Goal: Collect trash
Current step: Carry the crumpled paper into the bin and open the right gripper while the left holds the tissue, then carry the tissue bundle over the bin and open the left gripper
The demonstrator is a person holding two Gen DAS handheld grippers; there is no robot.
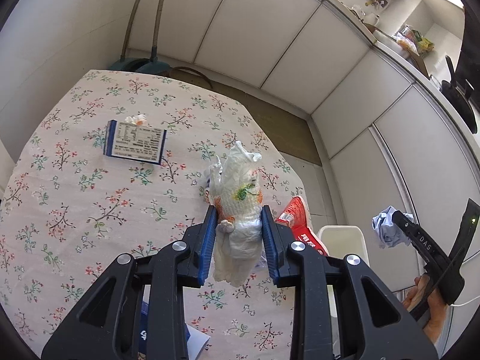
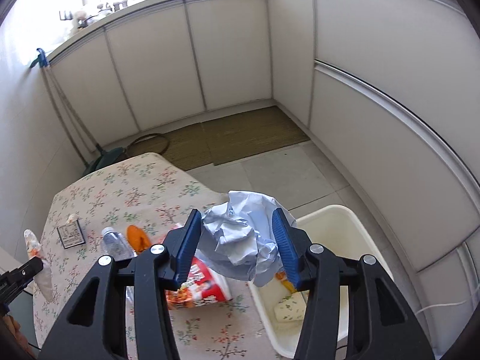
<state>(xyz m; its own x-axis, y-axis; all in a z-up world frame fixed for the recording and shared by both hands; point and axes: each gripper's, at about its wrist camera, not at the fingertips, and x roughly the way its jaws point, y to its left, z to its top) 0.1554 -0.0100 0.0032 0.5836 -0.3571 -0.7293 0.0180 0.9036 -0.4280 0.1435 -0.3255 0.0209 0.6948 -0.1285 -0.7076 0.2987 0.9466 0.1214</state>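
With the left gripper [image 1: 239,228] clamping a wrapper [image 1: 240,210] and the right gripper [image 2: 237,246] clamping paper [image 2: 240,234], an early release could miss the bin [image 2: 354,225].

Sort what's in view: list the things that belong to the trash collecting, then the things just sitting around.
Job:
- crumpled paper held in right tool
- white wrapper held in left tool
- white bin
- red noodle packet
- blue-edged label packet
- clear bottle

Lying about:
- brooms
- floor mat
- floral tablecloth
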